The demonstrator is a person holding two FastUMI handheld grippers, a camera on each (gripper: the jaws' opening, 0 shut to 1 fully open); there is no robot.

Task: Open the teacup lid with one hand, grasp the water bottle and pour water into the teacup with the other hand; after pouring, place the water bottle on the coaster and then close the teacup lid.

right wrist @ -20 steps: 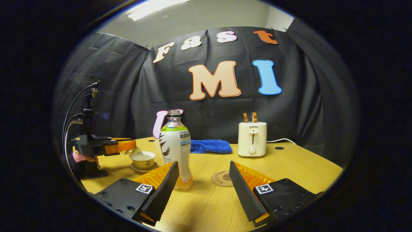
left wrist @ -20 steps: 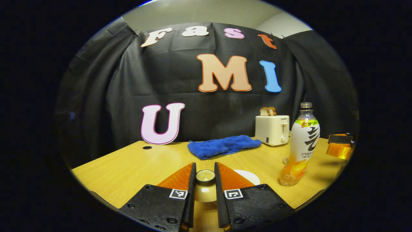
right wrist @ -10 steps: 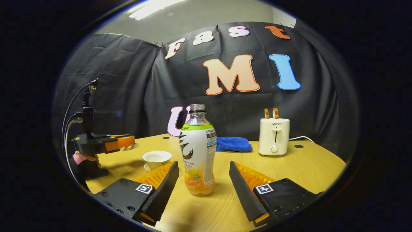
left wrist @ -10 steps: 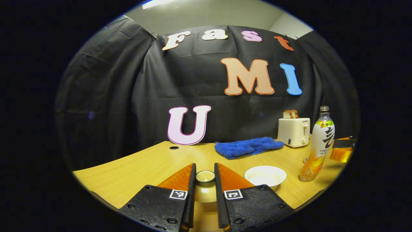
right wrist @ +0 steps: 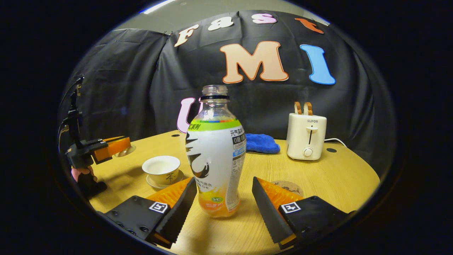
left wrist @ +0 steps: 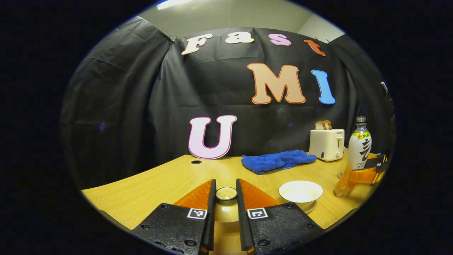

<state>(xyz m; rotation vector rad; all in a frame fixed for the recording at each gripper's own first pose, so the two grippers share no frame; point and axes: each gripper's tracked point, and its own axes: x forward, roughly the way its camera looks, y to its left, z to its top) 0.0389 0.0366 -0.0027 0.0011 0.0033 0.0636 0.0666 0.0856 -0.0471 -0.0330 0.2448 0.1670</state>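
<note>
L gripper (left wrist: 225, 219) is clamped on the knob of the teacup lid (left wrist: 226, 209), both fingers pressing it, lid held up off the cup & above the bench (left wrist: 148, 184). In the right gripper view the same L gripper (right wrist: 118, 145) sits far left w/ a hand (right wrist: 78, 173) under it, lid hanging at its tip, well apart from the teacup. Teacup (right wrist: 161, 170) stands open on its saucer (right wrist: 177, 177), lid off; in the left gripper view the teacup (left wrist: 300, 193) is just right of the L gripper's fingers. R gripper (right wrist: 224, 202) has its fingers spread wide, one each side of the water bottle (right wrist: 216, 156), not touching that I can tell. Bottle upright on the bench, no cap on, orange liquid low in it. In the left gripper view the bottle (left wrist: 355, 156) is far right w/ the R gripper (left wrist: 364, 173) at its lower part. Coaster (right wrist: 287, 186) lies flat just behind the R gripper's right finger, near the bottle. Toaster (right wrist: 306, 136) w/ bread slices at the back right, blue cloth (right wrist: 261, 143) behind the bottle.
</note>
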